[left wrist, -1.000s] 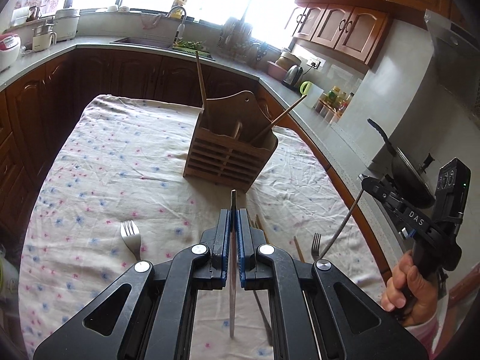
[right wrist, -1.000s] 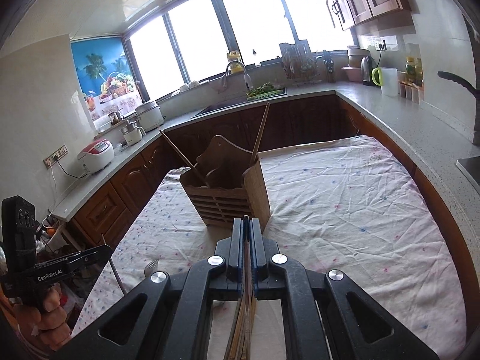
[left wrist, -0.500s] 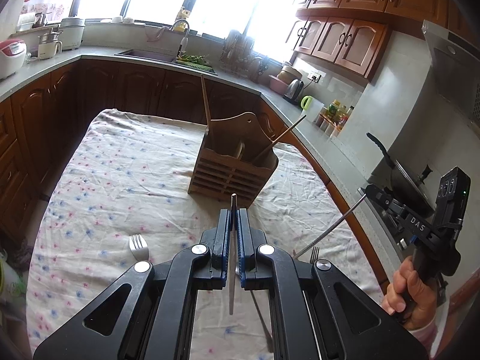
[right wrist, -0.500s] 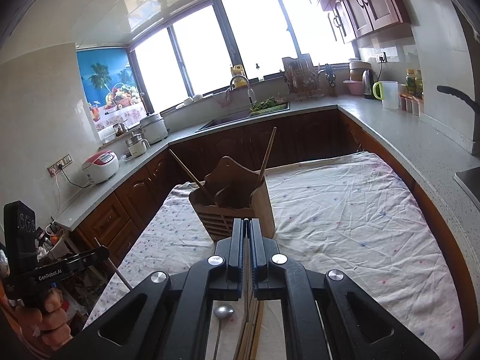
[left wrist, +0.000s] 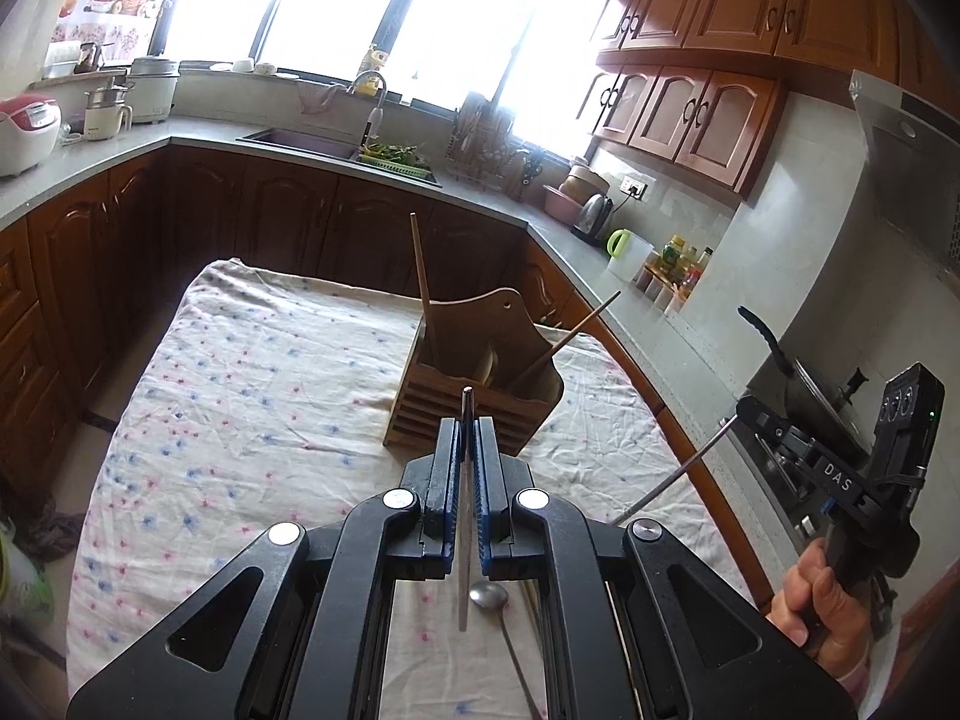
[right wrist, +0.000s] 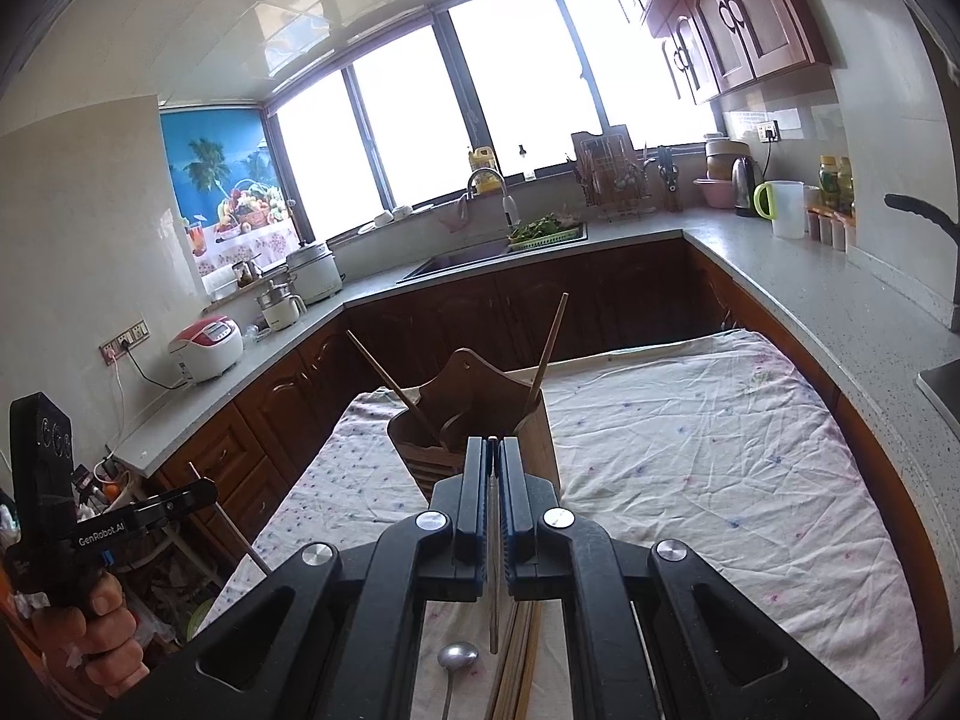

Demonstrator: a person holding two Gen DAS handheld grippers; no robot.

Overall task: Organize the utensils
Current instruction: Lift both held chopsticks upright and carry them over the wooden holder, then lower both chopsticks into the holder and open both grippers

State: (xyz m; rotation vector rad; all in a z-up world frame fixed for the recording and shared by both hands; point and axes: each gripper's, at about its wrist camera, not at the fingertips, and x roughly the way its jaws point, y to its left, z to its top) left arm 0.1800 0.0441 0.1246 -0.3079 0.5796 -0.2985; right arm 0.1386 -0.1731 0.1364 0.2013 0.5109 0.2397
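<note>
Left wrist view: the left gripper has its fingers pressed narrow on a thin metal utensil that stands edge-on between the pads, one end poking out ahead toward the wooden utensil holder, the other hanging back over the bench. Which kind of utensil it is cannot be told from this angle. The holder sits near the middle of the flowered cloth, with two wooden sticks already leaning out of it, one to the left and one to the right. In the right wrist view the right gripper is likewise closed tight on a slim rod-like utensil, and it faces the holder from the other side. A spoon and a few chopsticks lie loose on the cloth just below both grippers, not yet sorted. The likely trouble is at insertion: both held pieces are pinched only across a thin edge, so they may pivot or slide in the pads if a tip catches the holder's rim or a leaning stick. A nudge there could also tip the light holder, and two grippers converging on one opening may collide.
</note>
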